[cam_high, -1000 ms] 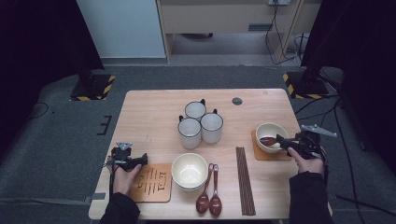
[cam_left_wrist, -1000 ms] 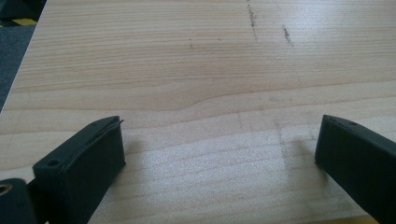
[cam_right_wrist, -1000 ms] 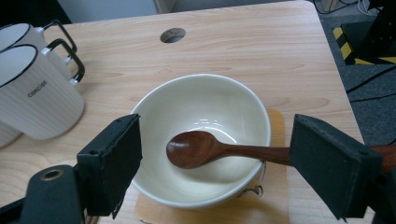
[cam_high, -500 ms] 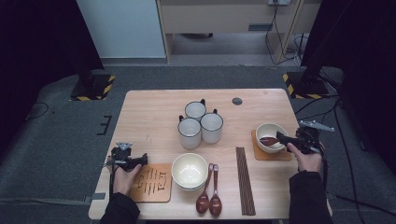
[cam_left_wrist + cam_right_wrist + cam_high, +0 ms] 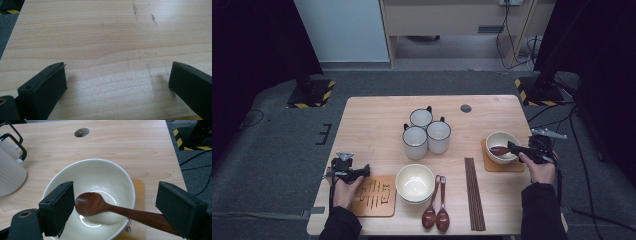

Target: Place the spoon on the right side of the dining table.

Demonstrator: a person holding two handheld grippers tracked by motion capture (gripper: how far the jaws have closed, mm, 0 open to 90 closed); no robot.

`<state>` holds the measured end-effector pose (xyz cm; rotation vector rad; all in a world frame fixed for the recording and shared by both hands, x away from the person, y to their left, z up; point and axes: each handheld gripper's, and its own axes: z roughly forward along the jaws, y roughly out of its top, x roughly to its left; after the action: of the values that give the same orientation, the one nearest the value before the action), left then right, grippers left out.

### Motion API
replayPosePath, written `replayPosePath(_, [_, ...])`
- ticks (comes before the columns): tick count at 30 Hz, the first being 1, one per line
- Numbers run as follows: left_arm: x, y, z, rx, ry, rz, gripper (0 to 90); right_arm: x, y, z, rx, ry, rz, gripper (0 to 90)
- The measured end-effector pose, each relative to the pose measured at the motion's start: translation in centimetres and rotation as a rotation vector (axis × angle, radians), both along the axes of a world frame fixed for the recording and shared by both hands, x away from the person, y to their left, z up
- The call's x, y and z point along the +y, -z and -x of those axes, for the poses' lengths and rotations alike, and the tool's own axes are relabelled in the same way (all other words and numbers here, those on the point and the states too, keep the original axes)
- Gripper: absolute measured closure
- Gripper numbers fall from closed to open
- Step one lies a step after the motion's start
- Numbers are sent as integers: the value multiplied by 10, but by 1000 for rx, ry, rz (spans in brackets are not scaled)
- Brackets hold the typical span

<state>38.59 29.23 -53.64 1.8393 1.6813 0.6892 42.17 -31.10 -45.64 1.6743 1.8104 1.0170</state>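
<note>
A cream bowl [image 5: 501,140] sits on an orange-brown coaster [image 5: 493,165] at the table's right side. A dark wooden spoon [image 5: 500,149] lies in it, head down in the bowl [image 5: 100,175] and handle over the near rim. My right gripper [image 5: 513,147] is open just behind the bowl. In the right gripper view its jaws stand wide apart on either side of the spoon [image 5: 91,203], neither pressing on it. My left gripper [image 5: 363,171] is open and low over bare wood [image 5: 117,37] near the front left corner, with nothing between its jaws.
Three white mugs [image 5: 427,132] cluster mid-table. A second cream bowl [image 5: 414,182] stands at the front centre, beside a patterned coaster [image 5: 374,196]. Two wooden spoons [image 5: 436,212] and dark chopsticks [image 5: 474,192] lie to its right. A cable hole [image 5: 466,108] is at the back.
The right gripper has shifted slightly away from the person at the bowl, and the spoon stays in the bowl. The left hand and gripper have not moved.
</note>
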Motion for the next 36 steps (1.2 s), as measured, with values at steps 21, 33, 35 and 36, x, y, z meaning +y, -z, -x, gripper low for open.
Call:
replayPosePath(21, [0,0,0,0,0,0,5,4,2,12,31,-26,2,160])
replayPosePath(33, [0,0,0,0,0,0,5,8,0,18,33,-33,17,159])
replayPosePath(35, [0,0,0,0,0,0,6,8,0,19,31,-33,16,159])
replayPosePath(36, [0,0,0,0,0,0,6,8,0,19,32,-31,15,159])
